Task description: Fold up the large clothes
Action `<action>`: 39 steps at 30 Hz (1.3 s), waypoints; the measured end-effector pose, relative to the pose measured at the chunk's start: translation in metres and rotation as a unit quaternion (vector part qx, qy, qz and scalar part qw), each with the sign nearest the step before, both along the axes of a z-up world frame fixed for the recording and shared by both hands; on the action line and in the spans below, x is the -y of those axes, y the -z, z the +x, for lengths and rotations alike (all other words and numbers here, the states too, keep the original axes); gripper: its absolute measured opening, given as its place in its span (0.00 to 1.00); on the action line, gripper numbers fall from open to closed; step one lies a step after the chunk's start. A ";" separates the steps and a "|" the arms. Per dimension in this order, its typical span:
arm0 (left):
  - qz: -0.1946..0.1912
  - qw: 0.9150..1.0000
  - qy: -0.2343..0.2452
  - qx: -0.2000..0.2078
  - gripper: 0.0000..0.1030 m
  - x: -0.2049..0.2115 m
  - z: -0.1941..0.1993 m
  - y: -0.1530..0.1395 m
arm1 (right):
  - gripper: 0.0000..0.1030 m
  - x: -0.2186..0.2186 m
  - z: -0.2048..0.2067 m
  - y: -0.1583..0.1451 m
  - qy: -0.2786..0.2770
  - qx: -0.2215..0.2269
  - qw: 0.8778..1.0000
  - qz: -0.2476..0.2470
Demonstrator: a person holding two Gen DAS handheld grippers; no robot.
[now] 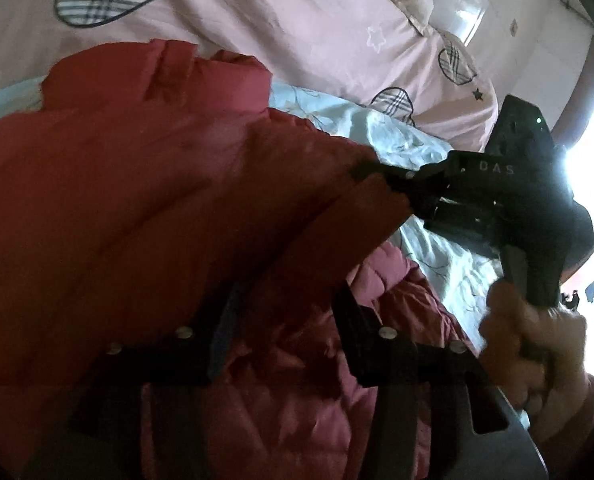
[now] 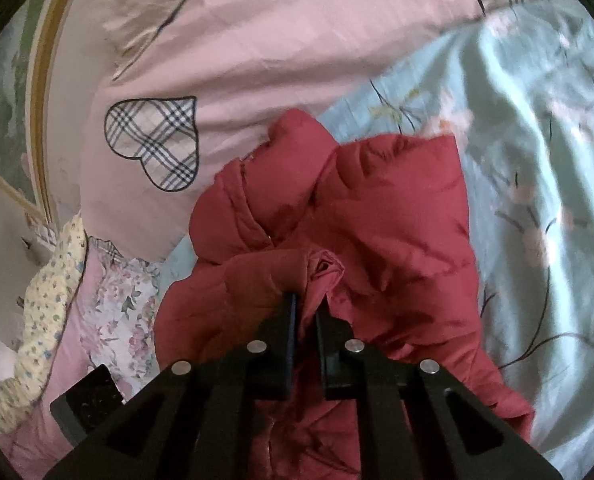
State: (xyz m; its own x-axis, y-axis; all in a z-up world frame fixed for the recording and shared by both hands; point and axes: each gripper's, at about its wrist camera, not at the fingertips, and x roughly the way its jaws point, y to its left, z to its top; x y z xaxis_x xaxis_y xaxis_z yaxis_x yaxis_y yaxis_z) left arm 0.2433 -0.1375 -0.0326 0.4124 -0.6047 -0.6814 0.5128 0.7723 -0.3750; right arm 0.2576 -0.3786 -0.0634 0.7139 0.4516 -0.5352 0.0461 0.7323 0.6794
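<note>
Red coat (image 2: 377,216) on the bed (image 2: 537,160)
Right tool (image 2: 307,308) pinching coat, low middle; left tool (image 1: 285,304) wide apart, low middle

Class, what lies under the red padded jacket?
Under the red padded jacket lies a light blue floral sheet, visible around its edges. Anything directly beneath is covered.

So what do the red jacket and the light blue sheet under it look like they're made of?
Red jacket: likely padded synthetic shell, matte with a faint sheen; it puffs in stitched, quilted sections. Light blue sheet: thin woven cloth, probably cotton or a blend, with a printed floral branch pattern and soft creases.
</note>
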 end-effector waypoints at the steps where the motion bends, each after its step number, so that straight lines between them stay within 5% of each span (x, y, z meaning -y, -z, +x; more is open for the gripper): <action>1: -0.003 1.000 -0.001 -0.002 0.45 -0.007 -0.001 -0.001 | 0.07 0.000 -0.001 -0.004 0.001 0.004 1.000 -0.011; 10: 0.001 0.997 -0.080 0.022 0.45 -0.094 0.022 -0.030 | 0.07 0.002 -0.003 0.004 0.010 -0.006 0.994 -0.105; 15: 0.019 0.993 -0.120 0.001 0.45 -0.121 0.054 -0.012 | 0.07 -0.010 0.001 0.017 0.012 -0.014 0.987 -0.159; 22: 0.051 0.992 -0.116 -0.026 0.45 -0.115 0.069 0.020 | 0.16 -0.012 -0.007 0.011 0.018 -0.009 0.985 -0.169; 31: 0.075 0.990 -0.117 -0.017 0.45 -0.111 0.064 0.022 | 0.34 -0.044 -0.042 -0.045 0.046 0.074 0.973 -0.215; 39: 0.090 0.989 -0.120 -0.009 0.45 -0.107 0.064 0.022 | 0.37 -0.089 -0.006 0.012 -0.032 -0.016 0.963 -0.266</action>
State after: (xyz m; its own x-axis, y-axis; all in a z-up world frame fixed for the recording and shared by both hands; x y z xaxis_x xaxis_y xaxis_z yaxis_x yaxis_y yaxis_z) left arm 0.3072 -0.0306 -0.0548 0.5154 -0.3587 -0.7783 0.3012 0.9261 -0.2274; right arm 0.2515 -0.2895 -0.0758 0.6724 0.1506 -0.7247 0.0042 0.9783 0.2072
